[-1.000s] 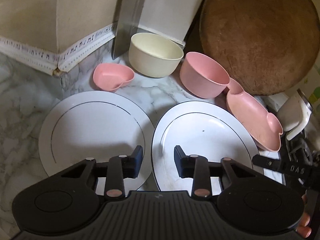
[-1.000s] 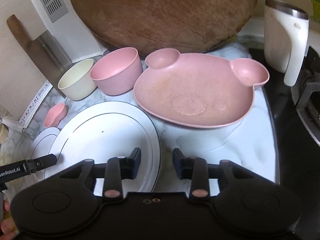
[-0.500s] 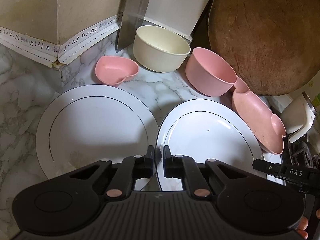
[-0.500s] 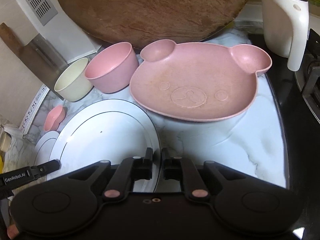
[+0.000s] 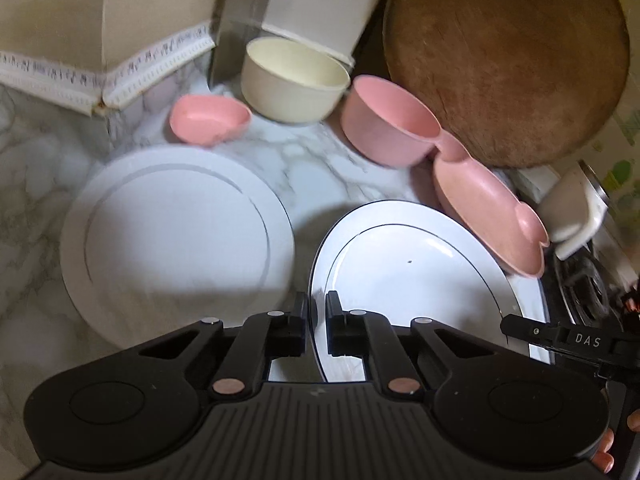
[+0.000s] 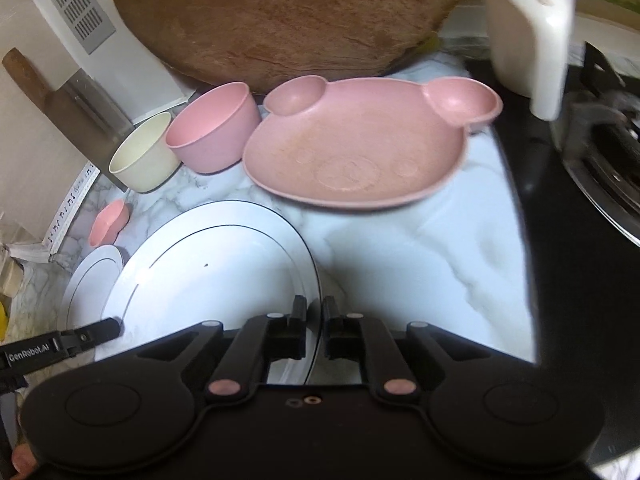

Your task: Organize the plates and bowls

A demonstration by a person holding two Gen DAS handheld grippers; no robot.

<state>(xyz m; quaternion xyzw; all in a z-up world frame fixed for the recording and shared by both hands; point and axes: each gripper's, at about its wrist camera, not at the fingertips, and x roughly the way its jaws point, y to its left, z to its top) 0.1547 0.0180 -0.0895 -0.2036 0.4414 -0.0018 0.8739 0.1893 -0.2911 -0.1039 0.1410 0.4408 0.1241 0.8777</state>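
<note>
1. fingers (image 5: 298,330) of the left gripper (image 5: 318,330) are clamped on the left rim of the right-hand white plate (image 5: 404,276); 1 second ago they stood apart above it.
2. fingers (image 6: 294,330) of the right gripper (image 6: 314,330) are likewise clamped on the same plate's right rim, having been apart 1 second ago.
3. that plate now sits tilted off the marble bench (image 5: 304,156), and the gap to the other white plate (image 5: 176,236) at its left has widened.
4. writing: "das" on the right gripper's arm in the left view, "genrobot.ai" on the left gripper's arm in the right view; music notes run along the white wall trim (image 5: 156,64).
5. the left view shows the heart-shaped pink dish (image 5: 208,118), cream bowl (image 5: 294,80) and pink bowl (image 5: 388,120) in a row behind the plates.
6. the right view alone shows the pink bear-face plate (image 6: 360,148) face-on, a cleaver (image 6: 76,108) leaning on the wall, a vent grille (image 6: 76,8), a white mug (image 6: 528,36) and a stove burner (image 6: 604,152); the round wooden board (image 6: 280,20) stands behind.
</note>
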